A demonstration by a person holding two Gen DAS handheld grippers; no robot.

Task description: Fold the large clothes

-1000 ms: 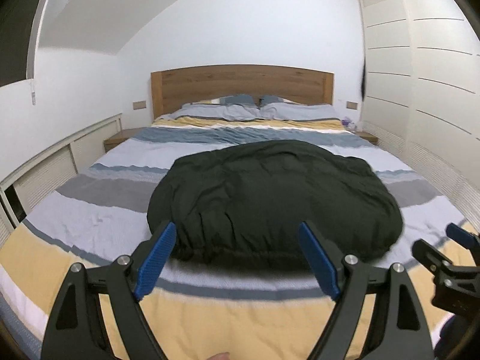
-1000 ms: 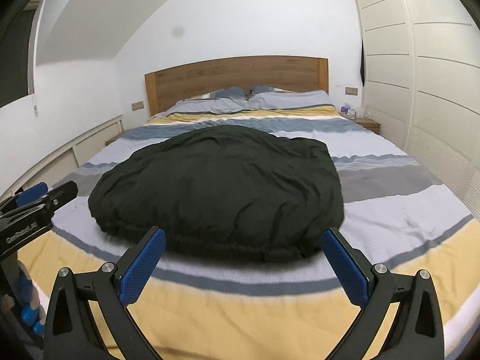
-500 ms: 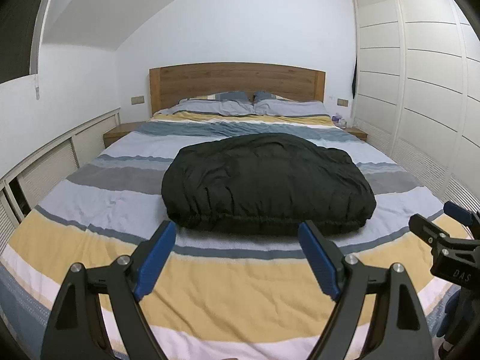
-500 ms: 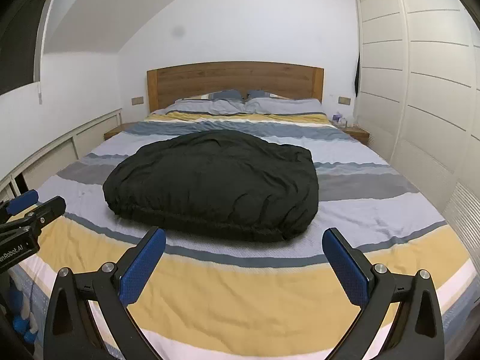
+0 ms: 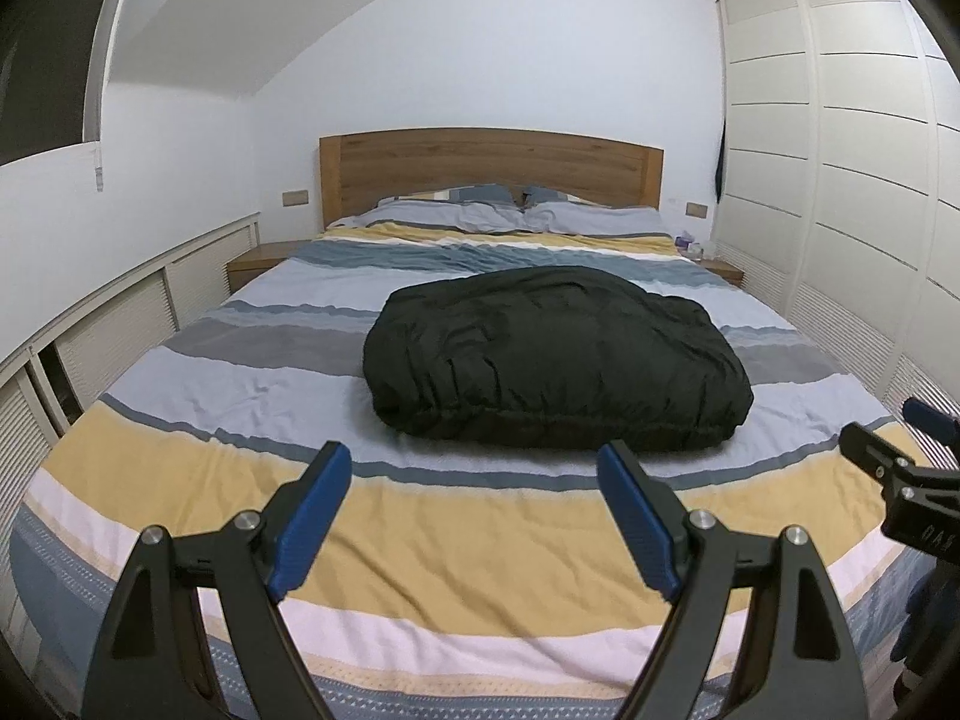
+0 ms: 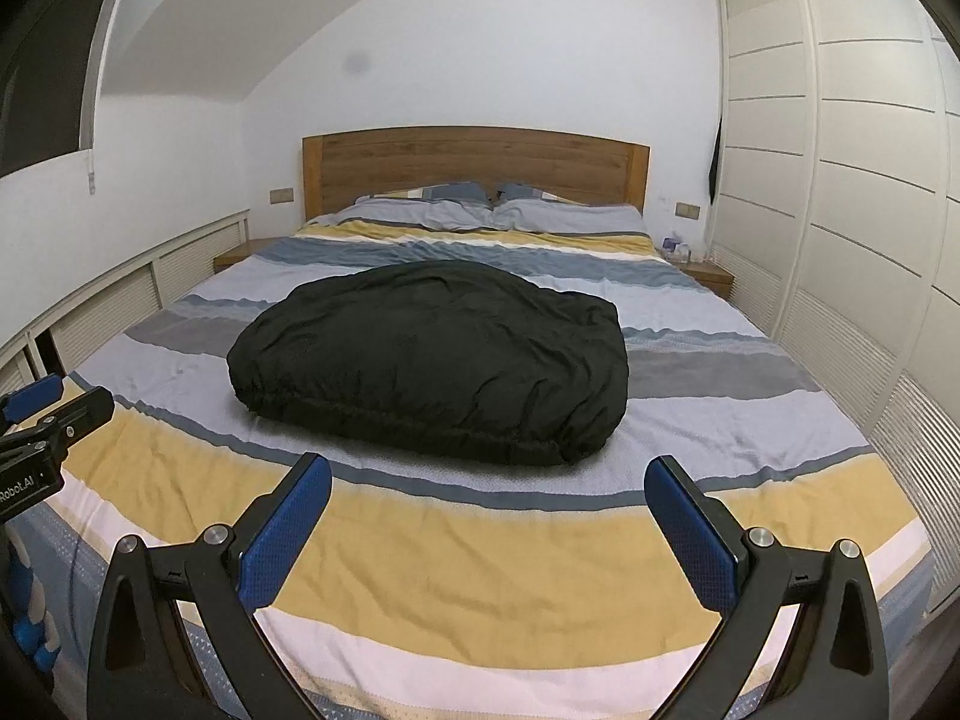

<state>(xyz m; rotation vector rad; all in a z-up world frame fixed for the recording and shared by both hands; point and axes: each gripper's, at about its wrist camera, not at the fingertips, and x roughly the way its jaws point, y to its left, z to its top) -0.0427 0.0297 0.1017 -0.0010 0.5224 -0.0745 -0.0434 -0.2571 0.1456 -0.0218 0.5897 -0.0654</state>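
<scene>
- Left black two-finger gripper with blue pads (image 5: pixel 474 486): jaws spread wide, nothing between them, hovering above the yellow band at the foot of the bed.
- Right black two-finger gripper with blue pads (image 6: pixel 489 501): likewise wide apart and empty, over the same yellow band, beside the left one.
- Folded dark puffy jacket with a gathered hem (image 5: pixel 555 360): lying in a rounded bundle on the middle of the bed, hem toward the grippers, well apart from both sets of pads.
- Wide bed under a striped grey, blue, yellow and white cover (image 5: pixel 492 546): bare stripes between the grippers and the jacket, nothing in the way.
- Two striped pillows (image 6: pixel 498 210) against a brown wooden headboard (image 6: pixel 474 168).
- Low wooden bedside tables (image 6: pixel 711 271) at either side of the headboard; small items on the right-hand one too small to identify.
- White panelled wardrobe wall (image 6: pixel 840 180) along the right; white louvred low cabinets (image 5: pixel 114 330) along the left.
- Readable on the left gripper's body, seen from the right wrist: "Robot.AI".
</scene>
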